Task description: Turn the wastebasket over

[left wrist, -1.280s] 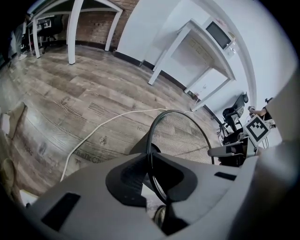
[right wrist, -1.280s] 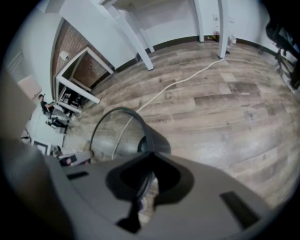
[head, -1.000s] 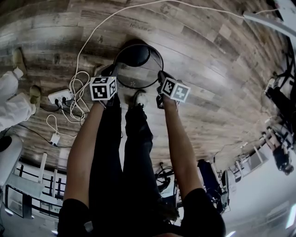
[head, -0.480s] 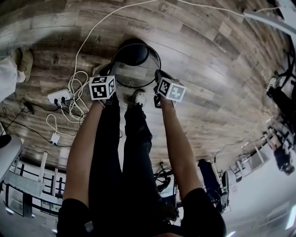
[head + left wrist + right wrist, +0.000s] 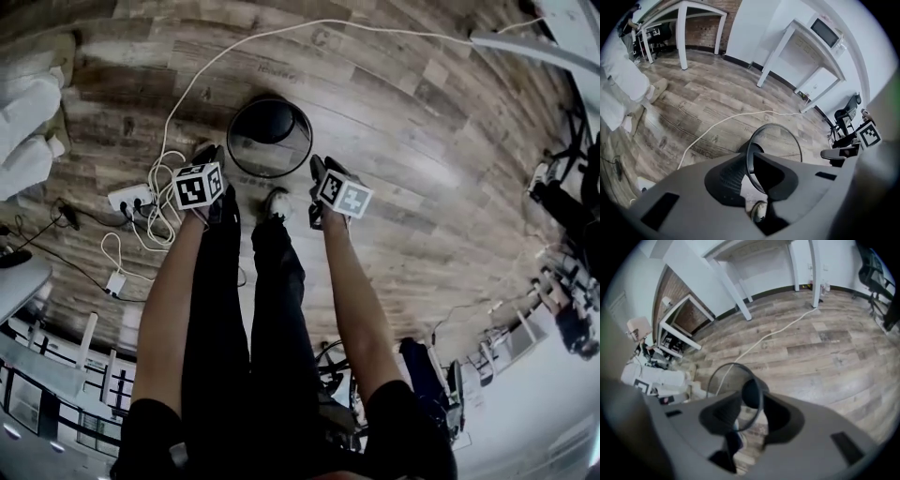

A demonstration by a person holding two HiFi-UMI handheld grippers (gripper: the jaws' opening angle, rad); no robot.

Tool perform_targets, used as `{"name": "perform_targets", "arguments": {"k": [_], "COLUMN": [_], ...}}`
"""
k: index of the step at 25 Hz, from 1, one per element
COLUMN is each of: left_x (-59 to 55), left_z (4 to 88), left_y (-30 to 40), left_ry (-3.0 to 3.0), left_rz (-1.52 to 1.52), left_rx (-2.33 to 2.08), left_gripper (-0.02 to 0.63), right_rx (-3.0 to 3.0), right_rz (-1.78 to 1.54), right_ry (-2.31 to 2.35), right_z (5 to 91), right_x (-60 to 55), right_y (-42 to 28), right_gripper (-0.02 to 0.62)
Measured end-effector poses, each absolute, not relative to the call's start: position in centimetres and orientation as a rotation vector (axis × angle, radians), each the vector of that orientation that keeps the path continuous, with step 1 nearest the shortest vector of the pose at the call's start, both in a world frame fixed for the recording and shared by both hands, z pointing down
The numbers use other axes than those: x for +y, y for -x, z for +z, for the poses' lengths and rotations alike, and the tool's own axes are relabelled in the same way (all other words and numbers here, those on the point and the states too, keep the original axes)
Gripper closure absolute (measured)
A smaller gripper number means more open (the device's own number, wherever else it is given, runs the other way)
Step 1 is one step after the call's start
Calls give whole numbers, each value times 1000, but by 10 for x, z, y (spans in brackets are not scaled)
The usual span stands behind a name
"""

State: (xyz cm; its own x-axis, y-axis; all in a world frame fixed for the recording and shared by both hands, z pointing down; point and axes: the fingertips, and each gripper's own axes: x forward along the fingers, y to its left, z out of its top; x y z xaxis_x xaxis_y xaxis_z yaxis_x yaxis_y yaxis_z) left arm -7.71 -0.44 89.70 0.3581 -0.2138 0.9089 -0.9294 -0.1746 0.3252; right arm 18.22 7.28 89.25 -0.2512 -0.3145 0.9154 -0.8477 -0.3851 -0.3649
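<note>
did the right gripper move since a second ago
Yes. The right gripper has lifted back off the wastebasket rim, toward the person; its jaws have just been opening and grip nothing.

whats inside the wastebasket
Nothing shows in the wastebasket: only floor planks through its mesh and its dark solid end. In both gripper views the jaws cover its near side.

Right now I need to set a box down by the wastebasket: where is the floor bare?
In the head view, bare floor lies right of the wastebasket, below the white cable. Left of the wastebasket is crowded: coiled cables and a power strip. The person's shoe stands just before it.
</note>
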Motion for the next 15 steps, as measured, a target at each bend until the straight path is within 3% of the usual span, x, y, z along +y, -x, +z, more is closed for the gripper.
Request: {"name": "perform_targets", "arguments": {"k": [3,9,15], "left_x": [-14,0,3], "left_z": [830,648,444], "left_y": [78,57,37], "left_ry": [-1673,-1870,-2205], "left_rz": [827,620,523], "left_rx": [-1111,-1159,-1276], "left_gripper": [568,574,574], "right_rx": [-1486,-1679,-1957], "right_rz": [1662,1629,1463], "right_ry": [-1596,-1626,-1677], "right_z": [831,680,514], "right_x": [63,69,45], "right_y": [-178,-169,-172], "right_gripper": [456,547,557]}}
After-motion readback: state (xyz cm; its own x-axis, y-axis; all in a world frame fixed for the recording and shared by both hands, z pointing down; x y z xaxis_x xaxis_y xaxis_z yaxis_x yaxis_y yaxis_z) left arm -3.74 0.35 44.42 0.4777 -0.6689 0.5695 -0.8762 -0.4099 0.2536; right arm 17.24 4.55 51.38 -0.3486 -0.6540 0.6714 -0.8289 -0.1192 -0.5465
